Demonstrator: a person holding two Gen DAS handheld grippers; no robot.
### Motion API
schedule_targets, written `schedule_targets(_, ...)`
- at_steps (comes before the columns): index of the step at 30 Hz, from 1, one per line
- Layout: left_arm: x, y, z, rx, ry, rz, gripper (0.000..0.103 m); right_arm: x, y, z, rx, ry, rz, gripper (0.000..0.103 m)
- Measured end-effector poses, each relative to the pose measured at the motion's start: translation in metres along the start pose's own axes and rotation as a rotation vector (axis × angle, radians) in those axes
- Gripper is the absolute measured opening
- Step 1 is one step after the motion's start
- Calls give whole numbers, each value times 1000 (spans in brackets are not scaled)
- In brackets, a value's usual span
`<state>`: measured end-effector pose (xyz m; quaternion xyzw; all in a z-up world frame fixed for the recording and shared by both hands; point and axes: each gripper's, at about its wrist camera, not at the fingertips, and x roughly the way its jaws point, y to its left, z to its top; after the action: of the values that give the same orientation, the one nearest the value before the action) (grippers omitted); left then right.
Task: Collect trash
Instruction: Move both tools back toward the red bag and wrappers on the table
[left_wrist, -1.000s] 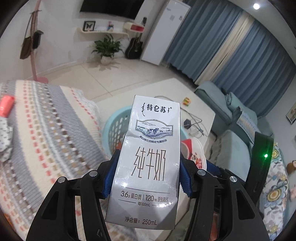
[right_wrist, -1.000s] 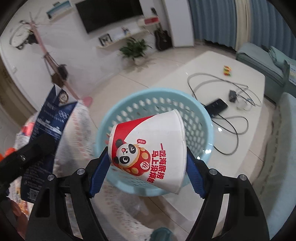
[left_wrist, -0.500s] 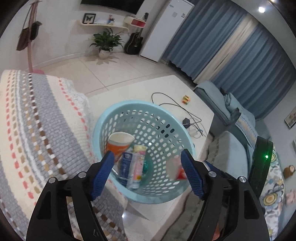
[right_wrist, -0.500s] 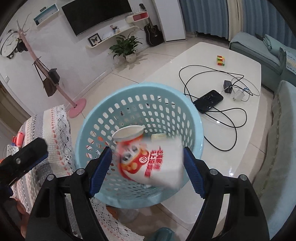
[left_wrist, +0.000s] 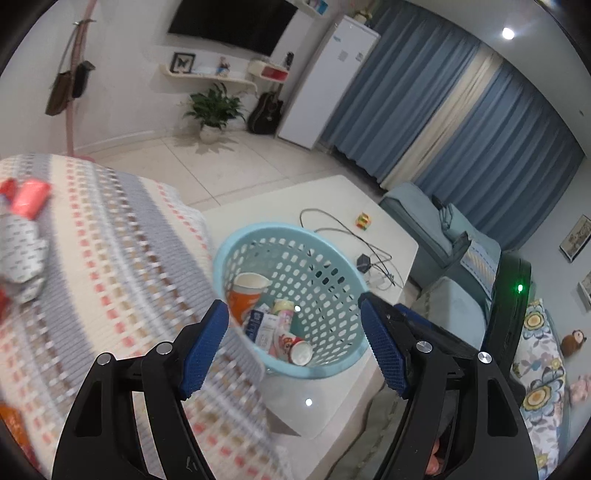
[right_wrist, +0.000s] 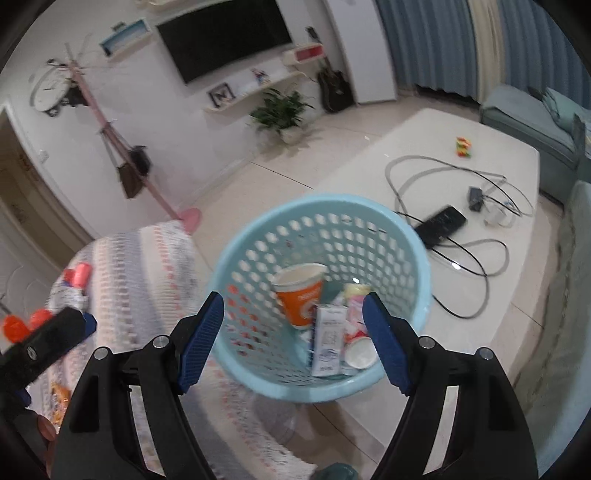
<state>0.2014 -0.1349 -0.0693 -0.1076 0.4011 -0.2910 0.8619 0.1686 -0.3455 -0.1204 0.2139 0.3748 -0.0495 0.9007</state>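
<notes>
Living room, white table (right_wrist: 424, 147) under blue basket (right_wrist: 421, 251). Left gripper (left_wrist: 291, 350), right gripper (right_wrist: 295, 343) spread, empty, above basket. Drop done; next, fetch red wrapper (left_wrist: 31, 197) left of basket.

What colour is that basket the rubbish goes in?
Light blue, with holes all over; the basket shows best in the right wrist view.

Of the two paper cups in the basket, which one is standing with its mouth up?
The orange cup, against the far wall of the blue basket. The white cup lies tipped over, mouth sideways.
</notes>
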Motion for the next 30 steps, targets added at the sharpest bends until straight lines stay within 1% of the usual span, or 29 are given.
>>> schedule_targets(4,-40,9,-10,-9,-60,44,72,-7,27,-4,-24,-24,85,74)
schedule_targets(7,-79,18,-18,-2,-135,95,73,-10,57,-10,-81,-28,150,74)
schedule_targets(9,-99,21,-22,12,-177,120,81,-12,79,-16,-126,-33,203,74)
schedule_targets(11,-126,29,-27,5,-235,176,84,-12,98,-20,-162,-28,235,74)
schedule_targets(12,-132,32,-27,1,-250,191,84,-11,109,-23,-180,-21,252,74)
schedule_targets(13,-145,39,-29,-10,-274,222,84,-10,120,-26,-198,-12,268,74)
schedule_targets(16,-169,58,-27,-48,-314,293,87,-9,146,-35,-254,1,314,74)
schedule_targets(17,-178,70,-27,-71,-326,316,87,-9,158,-38,-278,6,331,75)
schedule_targets(19,-193,94,-27,-122,-342,354,88,-8,172,-43,-304,15,351,77)
schedule_targets(22,-207,120,-27,-170,-363,384,89,-7,193,-49,-346,23,365,77)
schedule_targets(23,-209,130,-26,-182,-367,405,89,-7,200,-50,-358,26,368,77)
schedule_targets(25,-207,140,-23,-191,-351,419,89,-6,210,-51,-368,33,374,78)
schedule_targets(28,-192,159,-15,-214,-293,405,89,1,218,-47,-371,52,372,78)
schedule_targets(30,-182,170,-12,-222,-268,382,89,5,223,-44,-374,59,366,78)
